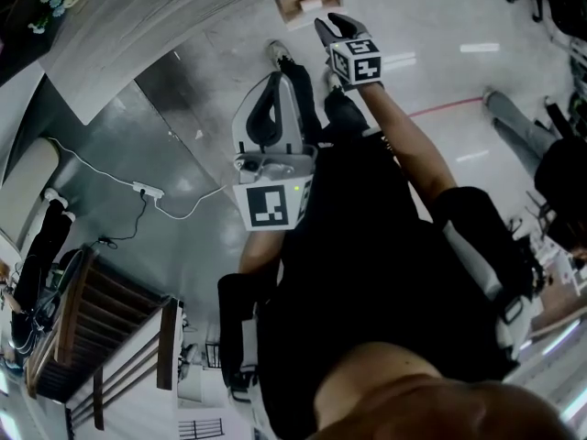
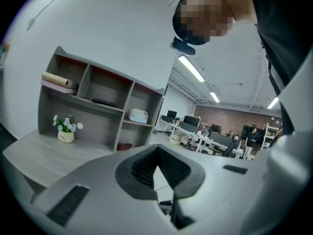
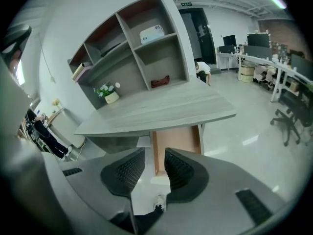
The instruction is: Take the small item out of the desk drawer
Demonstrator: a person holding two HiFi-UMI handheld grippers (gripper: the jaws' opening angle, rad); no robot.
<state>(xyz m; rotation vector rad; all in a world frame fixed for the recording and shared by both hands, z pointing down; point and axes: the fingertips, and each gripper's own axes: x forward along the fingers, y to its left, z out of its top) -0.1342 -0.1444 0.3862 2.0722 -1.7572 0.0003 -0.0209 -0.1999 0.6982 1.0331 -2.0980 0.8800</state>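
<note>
Glossy grey floor filled most of the head view, with the person in black clothing standing over it. A pale grey wood-grain desk with a curved front edge stood ahead of the right gripper, and a grey open-fronted shelf unit ran along its back. Under the desktop a drawer with a light brown wooden inside stood pulled out toward the person. The small item could not be made out in it from any view. The right gripper, black ribbed pads on a grey body, was held above the floor short of the drawer and pointed at it. Its jaws were partly apart, only the drawer's near end showing through the gap, and it gripped nothing. The left gripper was held close to the person's body and tipped up toward the shelf unit and ceiling, pad tips together, empty. On the shelves were a white box, a dark red object and a cardboard tube. A white pot of small flowers sat on the desktop beside the shelf unit. A white power strip lay on the floor with its cable.
</note>
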